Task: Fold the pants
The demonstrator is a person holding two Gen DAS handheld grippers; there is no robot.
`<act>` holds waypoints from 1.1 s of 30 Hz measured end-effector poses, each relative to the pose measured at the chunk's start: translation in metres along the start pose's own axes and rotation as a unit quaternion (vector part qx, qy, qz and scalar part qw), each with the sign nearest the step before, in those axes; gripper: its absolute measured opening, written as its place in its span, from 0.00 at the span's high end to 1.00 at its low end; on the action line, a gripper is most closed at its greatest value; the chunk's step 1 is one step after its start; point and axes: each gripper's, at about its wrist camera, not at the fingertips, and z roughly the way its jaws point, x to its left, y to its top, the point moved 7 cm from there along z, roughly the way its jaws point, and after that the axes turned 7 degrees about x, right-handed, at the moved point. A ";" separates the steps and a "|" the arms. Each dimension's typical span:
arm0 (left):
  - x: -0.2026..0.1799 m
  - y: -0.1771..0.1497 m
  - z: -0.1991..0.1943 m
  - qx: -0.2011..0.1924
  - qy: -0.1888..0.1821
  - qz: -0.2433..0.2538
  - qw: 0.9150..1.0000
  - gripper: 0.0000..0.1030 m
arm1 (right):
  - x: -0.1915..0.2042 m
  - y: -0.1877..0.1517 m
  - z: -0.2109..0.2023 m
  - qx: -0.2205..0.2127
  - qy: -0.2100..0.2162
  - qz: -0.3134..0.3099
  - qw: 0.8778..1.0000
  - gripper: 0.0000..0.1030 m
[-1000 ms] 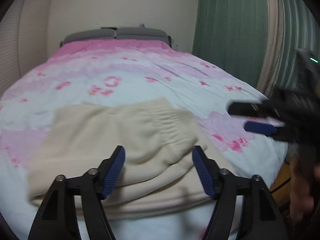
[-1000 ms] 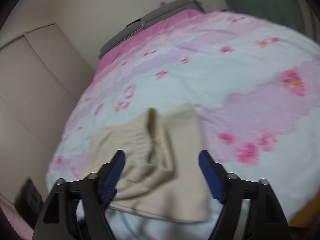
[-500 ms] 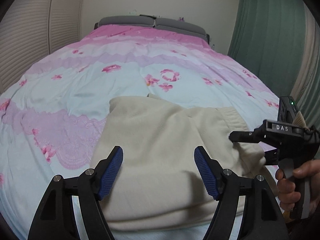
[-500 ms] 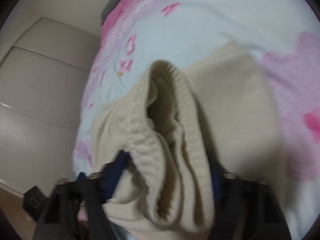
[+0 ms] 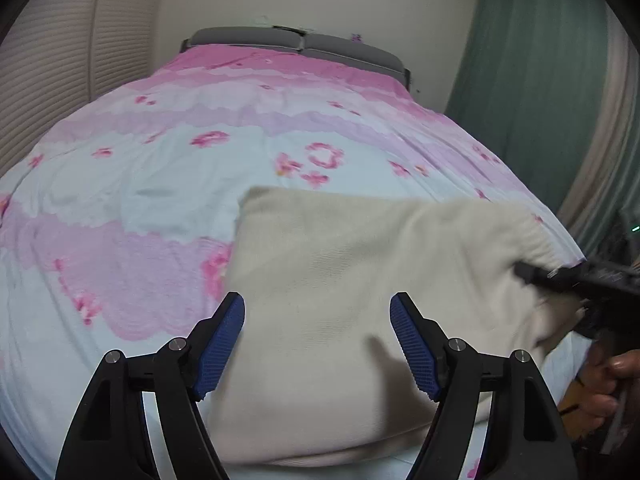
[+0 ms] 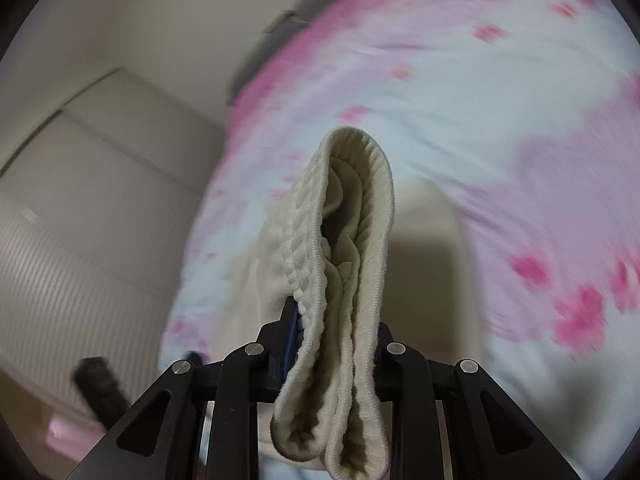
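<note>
Cream knit pants [image 5: 352, 280] lie folded on the pink-and-blue floral bedspread [image 5: 140, 200] near the bed's front edge. My left gripper [image 5: 318, 344] hovers open just above their near part, blue pads apart and nothing pinched. In the left wrist view my right gripper [image 5: 560, 276] reaches in from the right at the pants' raised right edge. In the right wrist view my right gripper [image 6: 336, 332] is closing its jaws on the ribbed elastic waistband [image 6: 344, 248], which stands bunched up between the fingers and hides the pads.
A grey headboard [image 5: 296, 42] stands at the far end. Green curtains [image 5: 532, 80] hang on the right and a ribbed closet door [image 5: 52, 64] on the left. A person's hand [image 5: 608, 384] grips the right tool beside the bed's right edge.
My right gripper dropped onto the waistband, closed on it and lifted that edge of the pants. My left gripper shifted sideways over the pants and stayed open.
</note>
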 end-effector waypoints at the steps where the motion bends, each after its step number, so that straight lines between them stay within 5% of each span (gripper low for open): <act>1: -0.005 -0.004 0.004 0.005 -0.001 0.006 1.000 0.27 | -0.012 -0.007 0.007 0.009 -0.015 0.008 1.000 0.75; 10: -0.006 -0.022 0.029 0.030 0.014 0.026 0.999 0.28 | -0.046 -0.027 0.021 0.036 -0.027 0.034 0.998 0.66; 14: -0.003 -0.018 0.018 0.029 0.004 0.019 0.999 0.27 | -0.031 -0.024 0.011 0.040 -0.085 0.004 0.996 0.55; 16: 0.002 -0.012 0.012 0.026 -0.001 0.012 1.000 0.27 | -0.025 -0.014 -0.006 0.011 -0.139 -0.020 0.990 0.41; 18: 0.007 -0.006 0.009 0.030 -0.012 0.003 0.999 0.27 | -0.011 -0.012 -0.030 -0.032 -0.162 -0.041 0.985 0.38; 24: 0.022 0.040 0.012 0.046 -0.075 0.058 0.994 0.27 | 0.048 -0.029 -0.025 -0.091 -0.122 -0.009 0.988 0.36; 29: 0.037 0.081 0.026 0.078 -0.138 0.190 0.969 0.28 | 0.095 -0.084 0.016 -0.134 -0.082 0.079 0.984 0.36; 33: 0.046 0.103 0.037 0.087 -0.190 0.300 0.931 0.28 | 0.132 -0.120 0.053 -0.128 -0.086 0.091 0.984 0.37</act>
